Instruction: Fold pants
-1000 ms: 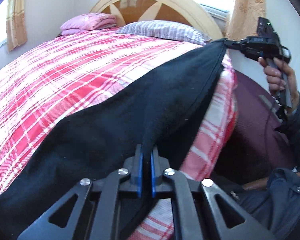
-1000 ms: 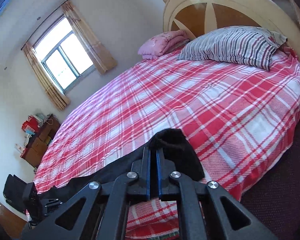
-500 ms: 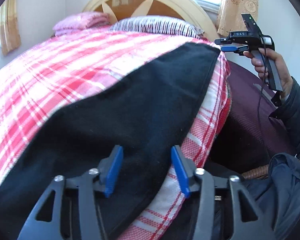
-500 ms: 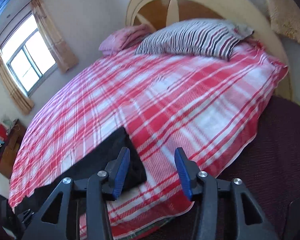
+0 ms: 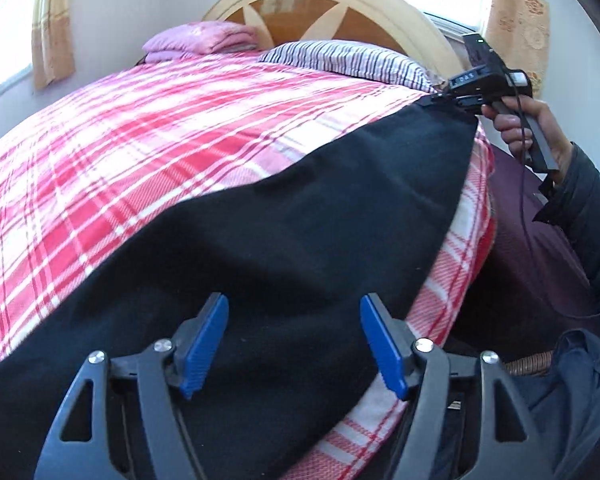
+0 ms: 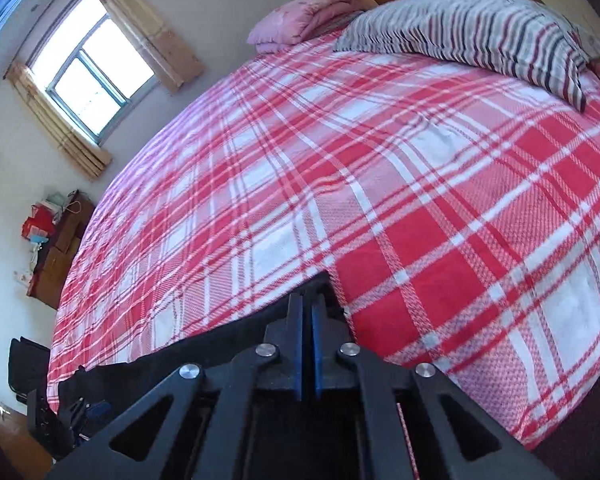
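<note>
The pants (image 5: 284, 248) lie flat on the bedspread (image 5: 148, 140), running along the bed's right edge toward the headboard (image 5: 332, 12). The left gripper (image 5: 294, 340) hovers over their near end, its 2 fingers spread either side of the cloth. The right gripper (image 6: 306, 344) sits at the far corner of the pants, just before the pillow (image 5: 348, 60), fingers closed together at the cloth's tip. A folded blanket (image 5: 200, 40) lies left of the pillow, against the headboard. A window (image 6: 88, 76) is in the wall left of the bed, with a cabinet (image 6: 60, 248) below it.
</note>
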A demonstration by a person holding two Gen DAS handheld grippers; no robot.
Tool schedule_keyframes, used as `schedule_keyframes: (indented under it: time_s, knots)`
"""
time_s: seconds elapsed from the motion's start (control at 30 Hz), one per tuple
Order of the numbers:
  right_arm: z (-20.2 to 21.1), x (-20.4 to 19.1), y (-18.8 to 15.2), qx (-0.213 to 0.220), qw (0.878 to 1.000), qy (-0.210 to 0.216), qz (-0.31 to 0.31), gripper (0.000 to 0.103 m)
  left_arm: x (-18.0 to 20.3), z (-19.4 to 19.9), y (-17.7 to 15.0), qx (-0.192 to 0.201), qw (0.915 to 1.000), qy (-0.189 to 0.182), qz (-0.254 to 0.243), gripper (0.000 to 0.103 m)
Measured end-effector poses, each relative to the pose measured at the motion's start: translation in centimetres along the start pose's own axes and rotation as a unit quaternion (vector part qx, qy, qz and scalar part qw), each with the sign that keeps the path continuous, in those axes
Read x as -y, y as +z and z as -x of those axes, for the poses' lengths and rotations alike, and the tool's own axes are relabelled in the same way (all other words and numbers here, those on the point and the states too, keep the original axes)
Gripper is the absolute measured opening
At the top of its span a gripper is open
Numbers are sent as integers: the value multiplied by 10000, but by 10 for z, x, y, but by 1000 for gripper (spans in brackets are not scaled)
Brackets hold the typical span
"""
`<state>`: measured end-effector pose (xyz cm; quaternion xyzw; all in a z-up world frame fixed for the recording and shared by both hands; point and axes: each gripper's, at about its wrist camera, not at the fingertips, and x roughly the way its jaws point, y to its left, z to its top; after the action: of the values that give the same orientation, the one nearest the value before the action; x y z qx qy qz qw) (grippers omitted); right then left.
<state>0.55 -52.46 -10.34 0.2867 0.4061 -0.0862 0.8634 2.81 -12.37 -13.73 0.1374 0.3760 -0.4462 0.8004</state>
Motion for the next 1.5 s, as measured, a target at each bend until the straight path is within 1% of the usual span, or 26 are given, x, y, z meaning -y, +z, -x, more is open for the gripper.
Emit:
schedule_keyframes:
  time_s: [0.1,0.13,0.2,0.27,0.33,0.37,0.43,0.47,0.5,0.53,0.6,0.63,0.7,0.73,0.77,0.8,0.83,0.87,0.9,0.97,1.0,1.1,1.13,1.23,1.37,1.5]
  knots:
    - [18,-6,1,443,9988,183,121,3,-1,-3,-2,-40,10000,13,69,71]
    - [25,-8,0,615,9978,177,166,3,1,-4,-3,-56,10000,35,47,71]
    - [24,-10,2,714,9972,45,198,3,5,-8,-5,-90,9999,111,-28,71]
    - [5,-3,5,522,9983,-236,111,3,6,-8,-8,-90,9998,180,-97,73]
    - [-9,5,3,358,9986,-382,97,3,8,-8,-9,-79,9995,246,-158,74]
    - [-11,7,2,333,9984,-438,100,6,9,-8,-9,-77,9994,270,-184,74]
    - [-3,8,-1,403,9968,-683,54,29,9,-3,-8,-23,9990,384,-222,74]
    - [5,8,-4,474,9959,-772,49,55,9,-2,-8,-5,9989,419,-224,74]
    - [20,6,-8,645,9944,-830,41,61,8,1,-8,30,9987,462,-223,74]
    - [28,3,-10,737,9939,-815,74,61,7,4,-7,89,9985,500,-209,74]
    - [52,-10,-20,851,9940,-606,315,61,5,9,-6,175,9984,518,-174,75]
    - [64,-19,-29,860,9946,-325,482,61,4,11,-6,217,9983,518,-154,78]
    - [70,-30,-41,680,9951,172,699,61,2,12,-5,251,9981,542,-126,81]
    - [66,-33,-49,454,9949,393,811,61,1,11,-6,228,9982,545,-105,81]
    - [57,-36,-56,200,9946,398,939,61,0,9,-6,191,9982,555,-90,81]
    - [49,-36,-60,91,9948,184,993,61,-2,8,-8,151,9981,596,-71,81]
    - [37,-34,-64,-27,9944,-249,1030,61,-5,7,-9,117,9977,662,-62,81]
    - [29,-32,-66,-95,9931,-438,1082,60,-7,8,-9,106,9974,714,-68,81]
    - [28,-35,-67,-32,9923,-427,1159,60,-11,13,-11,126,9964,828,-84,81]
    - [29,-47,-65,-132,9895,-605,1303,60,-20,24,-16,141,9949,991,-78,81]
    - [31,-56,-63,-115,9880,-610,1413,60,-26,31,-20,141,9941,1072,-60,81]
    - [39,-91,-58,38,9827,-369,1814,60,-50,54,-37,128,9895,1439,88,81]
    - [40,-109,-56,86,9803,-221,1960,60,-61,64,-45,120,9870,1592,192,81]
    - [32,-157,-49,99,9725,242,2314,60,-88,85,-66,106,9809,1869,530,82]
    - [8,-235,-44,64,9562,653,2852,60,-106,97,-95,-18,9751,2061,813,83]
    - [-24,-316,-44,-72,9362,1045,3354,60,-107,94,-122,-156,9743,2045,929,83]
